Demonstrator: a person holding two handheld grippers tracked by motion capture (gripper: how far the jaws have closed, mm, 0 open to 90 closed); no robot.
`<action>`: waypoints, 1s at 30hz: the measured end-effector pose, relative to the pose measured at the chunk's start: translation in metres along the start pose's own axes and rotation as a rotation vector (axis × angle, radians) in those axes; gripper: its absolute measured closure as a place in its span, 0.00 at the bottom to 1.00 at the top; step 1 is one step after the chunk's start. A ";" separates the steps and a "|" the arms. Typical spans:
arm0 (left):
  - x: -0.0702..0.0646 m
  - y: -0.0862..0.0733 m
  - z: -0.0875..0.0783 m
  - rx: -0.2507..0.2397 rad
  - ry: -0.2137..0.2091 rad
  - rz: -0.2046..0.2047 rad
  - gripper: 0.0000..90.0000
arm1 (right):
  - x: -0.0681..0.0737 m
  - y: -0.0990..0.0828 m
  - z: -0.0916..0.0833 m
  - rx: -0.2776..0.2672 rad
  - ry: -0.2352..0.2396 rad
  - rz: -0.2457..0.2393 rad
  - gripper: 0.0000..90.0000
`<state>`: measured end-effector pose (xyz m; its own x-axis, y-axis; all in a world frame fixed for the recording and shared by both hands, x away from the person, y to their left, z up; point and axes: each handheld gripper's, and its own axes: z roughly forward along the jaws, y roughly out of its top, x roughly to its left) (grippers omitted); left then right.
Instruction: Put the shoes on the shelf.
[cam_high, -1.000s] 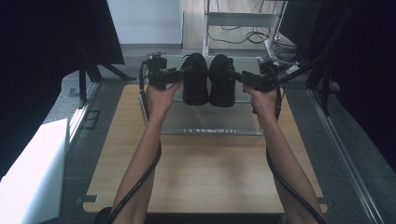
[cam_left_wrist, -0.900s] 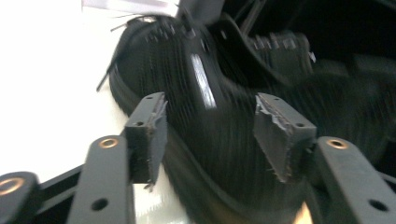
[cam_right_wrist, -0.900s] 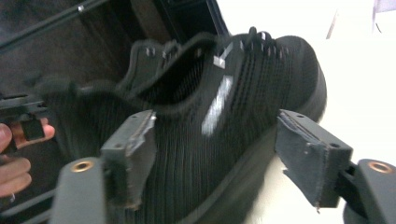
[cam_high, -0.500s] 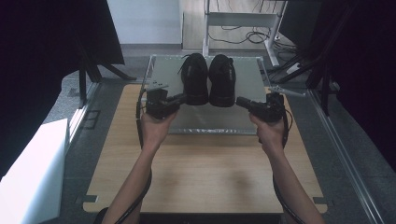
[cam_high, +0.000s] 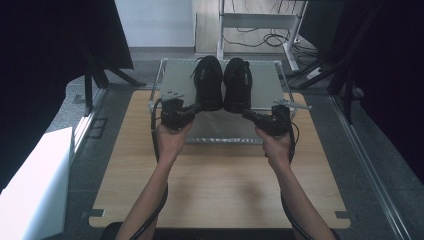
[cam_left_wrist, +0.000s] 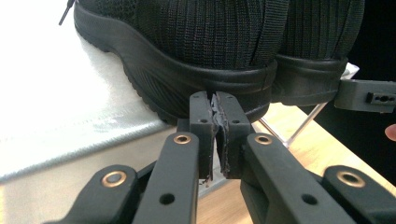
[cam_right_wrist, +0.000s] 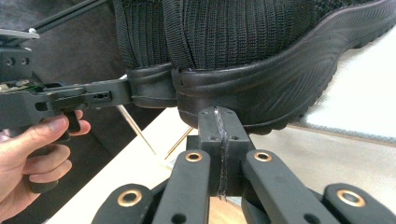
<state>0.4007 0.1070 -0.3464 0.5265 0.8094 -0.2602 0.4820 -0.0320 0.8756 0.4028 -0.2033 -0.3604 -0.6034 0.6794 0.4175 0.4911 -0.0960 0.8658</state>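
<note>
1. We find a pair of black shoes side by side on a grey metal rack (cam_high: 175, 80) at the far end of the wooden table (cam_high: 220, 185). The left shoe (cam_high: 208, 82) and the right shoe (cam_high: 237, 84) touch along their inner sides, toes pointing away from us and heels facing us.
2. We hold the left gripper (cam_high: 196, 107) just in front of the heel of the left shoe. In the left gripper view the left gripper (cam_left_wrist: 214, 105) has its jaws pressed together with nothing between them, having just closed. The tips sit right at the sole edge of the left shoe (cam_left_wrist: 210, 42); we cannot tell whether they touch it.
3. We hold the right gripper (cam_high: 246, 114) just in front of the heel of the right shoe. In the right gripper view the right gripper (cam_right_wrist: 218, 116) also has its jaws pressed together on nothing, having just closed. Its tips lie close under the heel rim of the right shoe (cam_right_wrist: 261, 42).
4. We see both shoes resting on the rack surface, gripped by neither tool.
5. In the right gripper view the left hand (cam_right_wrist: 32, 154) is wrapped around the handle of its tool, beside the heels.
</note>
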 end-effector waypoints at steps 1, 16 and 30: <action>0.001 0.001 0.002 0.000 0.000 -0.008 0.95 | 0.000 0.000 0.001 0.001 -0.003 0.005 1.00; 0.009 0.010 0.026 0.038 0.021 -0.060 0.95 | -0.018 0.008 0.020 -0.007 -0.061 0.060 1.00; 0.012 0.012 0.033 0.045 0.034 -0.078 0.91 | -0.029 0.013 0.025 -0.009 -0.061 0.108 1.00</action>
<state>0.4354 0.0967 -0.3524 0.4621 0.8300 -0.3122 0.5521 0.0062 0.8338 0.4421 -0.2063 -0.3678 -0.5076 0.7078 0.4913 0.5456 -0.1773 0.8191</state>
